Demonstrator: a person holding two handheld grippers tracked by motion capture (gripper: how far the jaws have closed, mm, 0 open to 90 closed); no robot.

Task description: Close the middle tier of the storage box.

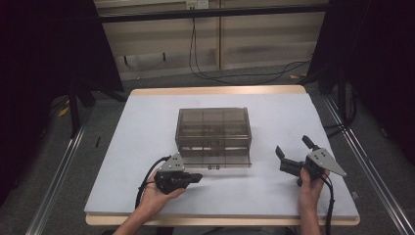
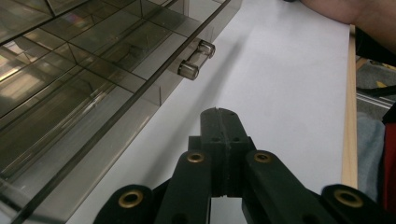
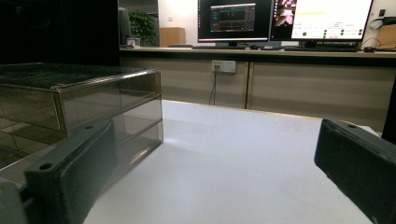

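Smoked translucent plastic drawer box (image 1: 214, 136), rectangular, internal dividers forming compartments, sits mid-table, nearer the front edge than the back. Bottom drawer is slid slightly out toward the front edge; its handle (image 2: 196, 59) is a clear rod with two metal end caps. Table (image 1: 137, 147) has a matte white top with a pale wood rim. Left gripper (image 1: 195, 177) lies near the front edge, just in front of the box's front-left corner, black jaws pressed together, empty, tip aimed toward the handle. Right gripper (image 1: 294, 150) sits toward the front-right corner, jaws spread wide, empty.
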